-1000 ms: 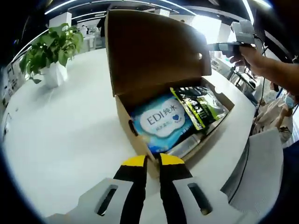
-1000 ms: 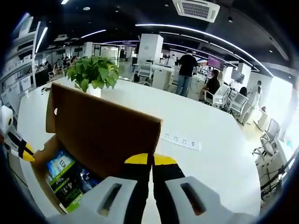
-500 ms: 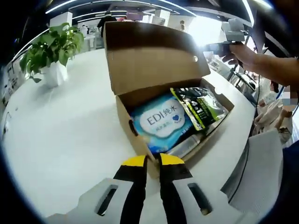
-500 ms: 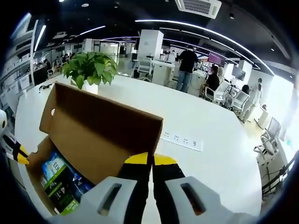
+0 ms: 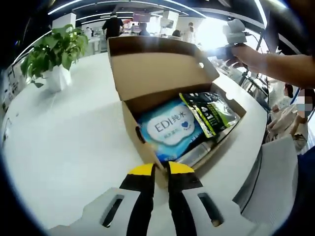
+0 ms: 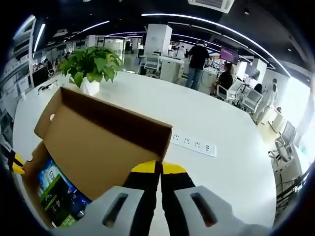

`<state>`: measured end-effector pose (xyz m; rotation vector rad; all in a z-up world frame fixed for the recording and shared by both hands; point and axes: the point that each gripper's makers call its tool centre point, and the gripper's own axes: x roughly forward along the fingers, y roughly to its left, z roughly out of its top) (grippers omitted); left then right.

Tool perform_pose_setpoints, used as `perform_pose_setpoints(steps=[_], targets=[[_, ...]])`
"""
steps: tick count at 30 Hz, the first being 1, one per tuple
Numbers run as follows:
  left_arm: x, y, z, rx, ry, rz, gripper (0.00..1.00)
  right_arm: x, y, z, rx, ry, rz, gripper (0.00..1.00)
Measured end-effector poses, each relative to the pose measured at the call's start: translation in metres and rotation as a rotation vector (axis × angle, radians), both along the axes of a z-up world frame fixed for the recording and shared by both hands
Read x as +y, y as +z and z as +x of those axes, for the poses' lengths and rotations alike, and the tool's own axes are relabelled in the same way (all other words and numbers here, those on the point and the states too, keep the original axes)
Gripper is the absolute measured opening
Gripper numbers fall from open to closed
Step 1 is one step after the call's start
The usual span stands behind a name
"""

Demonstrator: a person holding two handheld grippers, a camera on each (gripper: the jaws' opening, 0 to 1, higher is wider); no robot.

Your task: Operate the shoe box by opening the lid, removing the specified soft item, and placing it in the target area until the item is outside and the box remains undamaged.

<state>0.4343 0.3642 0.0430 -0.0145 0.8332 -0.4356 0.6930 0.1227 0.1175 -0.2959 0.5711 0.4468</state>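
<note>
Blue wipes pack (image 5: 170, 129), in the shoe box (image 5: 129, 123): "EDI", Chinese characters beside it, a heart mark; smaller line beneath unreadable.
Dark green pouch (image 5: 210, 112), beside the blue wipes pack: white lettering, too small to read.

Silver item (image 5: 197, 153) mostly under the blue pack (image 5: 172, 129)

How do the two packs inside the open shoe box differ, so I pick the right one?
The blue pack is light blue with a white oval label; the dark pack is black and green. The blue pack lies nearer the left gripper; the dark pack lies beside it, toward the far end. The blue pack looks broader, the dark pack narrower. Both lie flat in the shoe box.
</note>
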Motion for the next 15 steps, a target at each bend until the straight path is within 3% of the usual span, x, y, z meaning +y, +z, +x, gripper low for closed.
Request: perform_pose_setpoints(steps=[15], targets=[[0.001, 0.000, 0.003, -0.007, 0.008, -0.001, 0.05, -0.005, -0.028, 0.012, 0.054, -0.006, -0.042, 0.00]])
